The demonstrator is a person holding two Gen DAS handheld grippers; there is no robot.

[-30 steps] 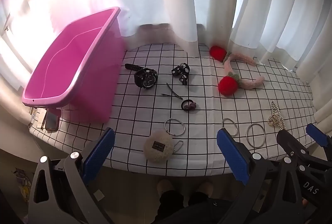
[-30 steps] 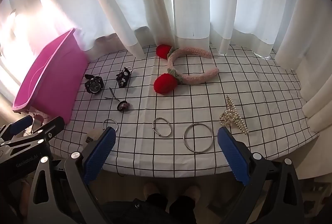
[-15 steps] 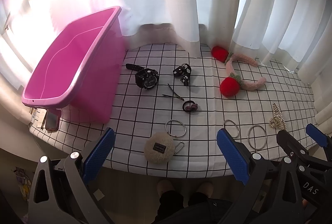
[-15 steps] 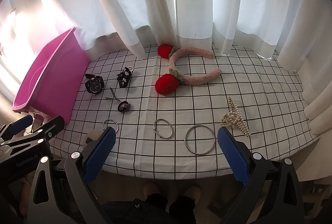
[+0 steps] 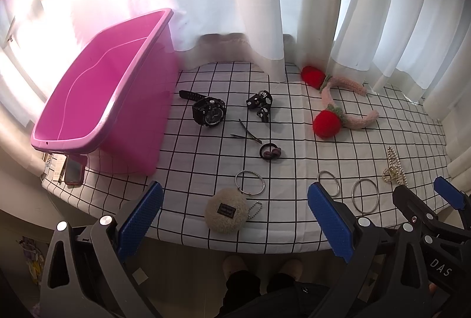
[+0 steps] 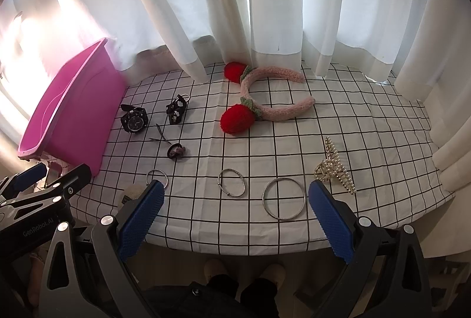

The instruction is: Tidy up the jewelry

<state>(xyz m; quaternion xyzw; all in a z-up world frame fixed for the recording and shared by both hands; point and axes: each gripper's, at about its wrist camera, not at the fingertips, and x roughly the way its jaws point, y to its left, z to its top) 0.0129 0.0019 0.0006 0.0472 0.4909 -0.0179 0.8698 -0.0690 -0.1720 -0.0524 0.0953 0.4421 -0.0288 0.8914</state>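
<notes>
Jewelry lies scattered on a checked tablecloth (image 5: 294, 153): a black watch (image 5: 209, 111), a black clip (image 5: 260, 104), hairpins (image 5: 248, 135), a hair tie (image 5: 270, 152), a fluffy keychain puff (image 5: 226, 210), three metal bangles (image 5: 249, 182) (image 6: 231, 182) (image 6: 284, 202), a pearl claw clip (image 6: 334, 167) and a pink headband with red pompoms (image 6: 259, 100). A pink bin (image 5: 97, 100) stands at the left. My left gripper (image 5: 235, 218) hovers open in front of the table edge near the puff. Open too, my right gripper (image 6: 235, 218) hangs before the large bangle. Both hold nothing.
White curtains (image 6: 265, 0) hang along the back of the table. A phone in a red case (image 5: 73, 169) and some paper lie beside the bin at the left corner. A person's slippered feet (image 6: 244, 271) show below the table edge.
Both grippers have drifted slightly back and left from the table, so the objects sit a little further right and lower in view. Nothing on the table has moved.
</notes>
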